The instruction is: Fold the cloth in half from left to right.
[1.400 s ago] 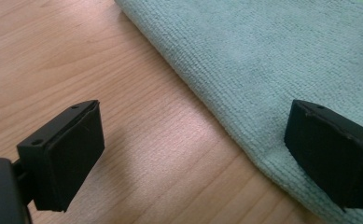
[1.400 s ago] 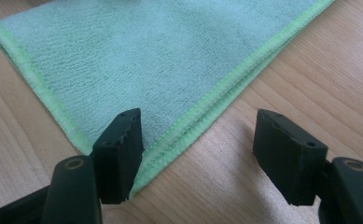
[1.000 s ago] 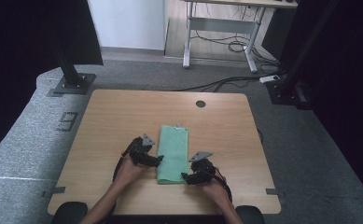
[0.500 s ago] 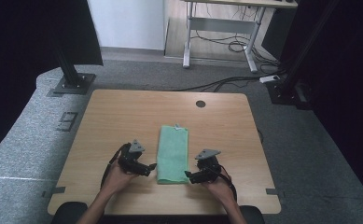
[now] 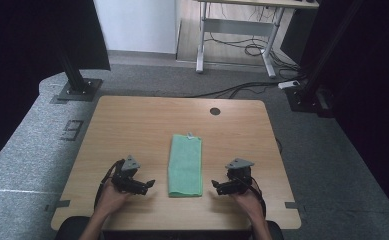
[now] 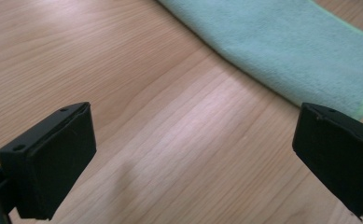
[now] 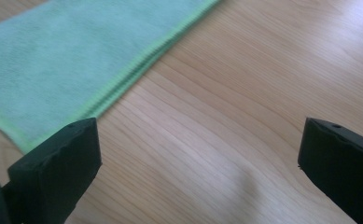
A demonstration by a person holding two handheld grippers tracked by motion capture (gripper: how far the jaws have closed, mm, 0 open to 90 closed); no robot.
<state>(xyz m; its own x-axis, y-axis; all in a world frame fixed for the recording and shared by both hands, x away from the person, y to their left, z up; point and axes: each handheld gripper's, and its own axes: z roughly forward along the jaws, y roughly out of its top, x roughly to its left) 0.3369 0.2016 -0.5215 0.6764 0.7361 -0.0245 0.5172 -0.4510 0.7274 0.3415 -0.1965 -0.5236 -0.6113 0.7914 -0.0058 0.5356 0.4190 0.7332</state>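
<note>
The left gripper [image 5: 149, 184] rests low over the wooden table [image 5: 132, 120], its two black jaws wide apart with nothing between them, just beside the left edge of the folded green towel [image 5: 185, 165]. The towel lies in the middle of the near half of the table as a long narrow strip, soft microfibre with a stitched lighter hem and several layers at its edge. The right gripper [image 5: 216, 185] mirrors this on the other side, jaws equally apart and empty. I judge a folding step looks finished; a further fold would call for pinching the near corners.
</note>
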